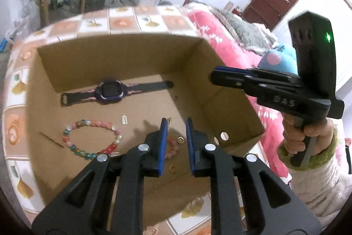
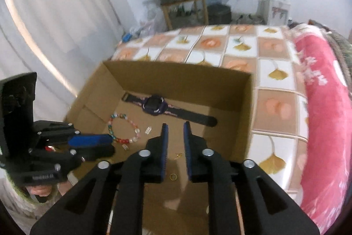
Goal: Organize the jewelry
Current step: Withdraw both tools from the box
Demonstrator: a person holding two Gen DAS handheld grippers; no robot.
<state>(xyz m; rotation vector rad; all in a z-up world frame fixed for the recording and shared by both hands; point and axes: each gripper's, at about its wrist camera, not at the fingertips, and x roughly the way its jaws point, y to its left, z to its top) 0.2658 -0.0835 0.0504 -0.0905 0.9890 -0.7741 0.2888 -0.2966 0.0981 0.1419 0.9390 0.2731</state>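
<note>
A: Left wrist view, status?

B: The left gripper [image 1: 176,124] hangs over the open cardboard box [image 1: 123,52]. Its jaws stand a small way apart and nothing is between them. On the box floor, the watch [image 1: 110,91] lies flat at the far side. The multicoloured bead bracelet [image 1: 92,138] lies nearer, on the left. A pink bead bracelet [image 1: 172,148] lies just under the left blue pad. One gold ring [image 1: 180,139] lies beside it and another gold ring [image 1: 172,168] lies nearer. The right gripper [image 1: 216,74] is at the right, over the box wall, held by a hand [image 1: 308,136]; seen side-on, its opening cannot be told here.

A: Right wrist view?

B: The right gripper [image 2: 176,127] also points down into the box [image 2: 180,76]. Its jaws are slightly parted and grip nothing. The watch [image 2: 154,105] lies far, the bead bracelet [image 2: 124,129] left of centre, and a gold ring [image 2: 173,176] near, between the fingers. The left gripper [image 2: 110,143] enters from the left, touching nothing visible.
</note>
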